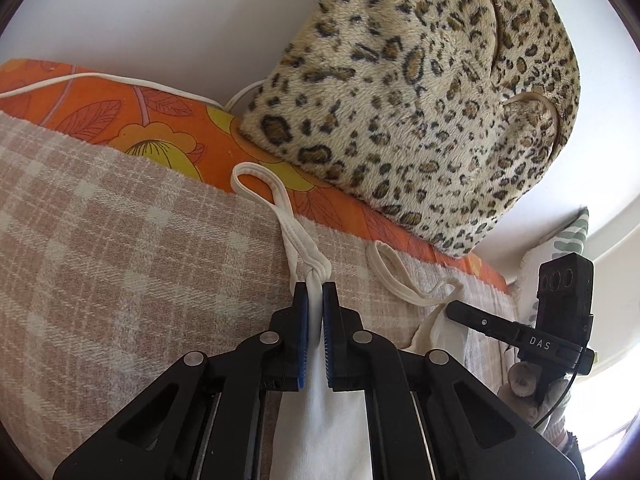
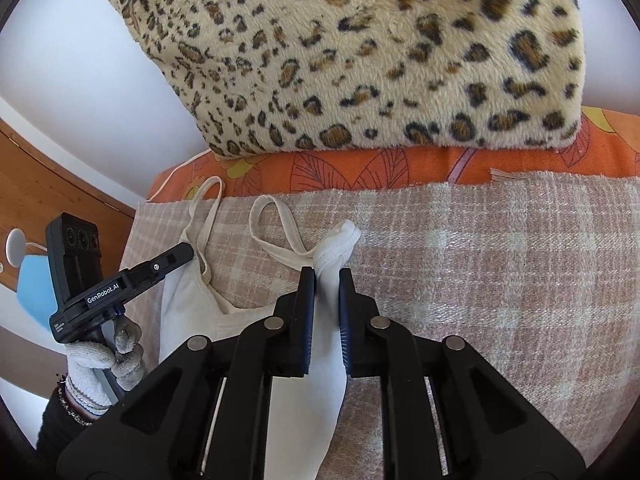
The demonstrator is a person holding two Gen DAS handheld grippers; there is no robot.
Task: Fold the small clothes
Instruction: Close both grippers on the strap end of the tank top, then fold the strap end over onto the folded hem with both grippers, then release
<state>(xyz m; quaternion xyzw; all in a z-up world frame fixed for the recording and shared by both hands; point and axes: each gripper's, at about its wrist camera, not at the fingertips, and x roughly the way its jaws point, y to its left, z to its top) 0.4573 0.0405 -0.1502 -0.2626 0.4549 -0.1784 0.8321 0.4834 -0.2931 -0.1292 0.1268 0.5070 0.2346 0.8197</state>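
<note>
While seen from the left wrist, clamped narrow on the white top (image 1: 320,420): left gripper (image 1: 316,292), blue pads (image 1: 305,320) pressing bunched cloth from both sides at the root of one strap (image 1: 260,184). Just past the fingertips, a small knot of rolled hem poking out. Beyond that, strap looped forward over the checked blanket (image 1: 120,260), its far end touching the edge of the orange flowered sheet (image 1: 160,120). Further right, second strap (image 1: 384,264) lying on the same blanket and running toward the other tool's tip at the frame's right side.

From the right wrist, much the same: right gripper (image 2: 327,280) drawn close on a wad of white cloth, a rolled lump showing just ahead of the fingers. Rest of the top spread between the two tools, neckline sagging on the blanket, both straps pointing toward the sheet. Off to the left, gripped by a gloved left hand (image 2: 100,360), the left tool angled in against the top's edge beside the outer strap.

Behind everything, sitting on the orange sheet and against a pale wall: leopard-print cushion (image 2: 360,60). At far left of the right view, wooden panel (image 2: 60,184).
</note>
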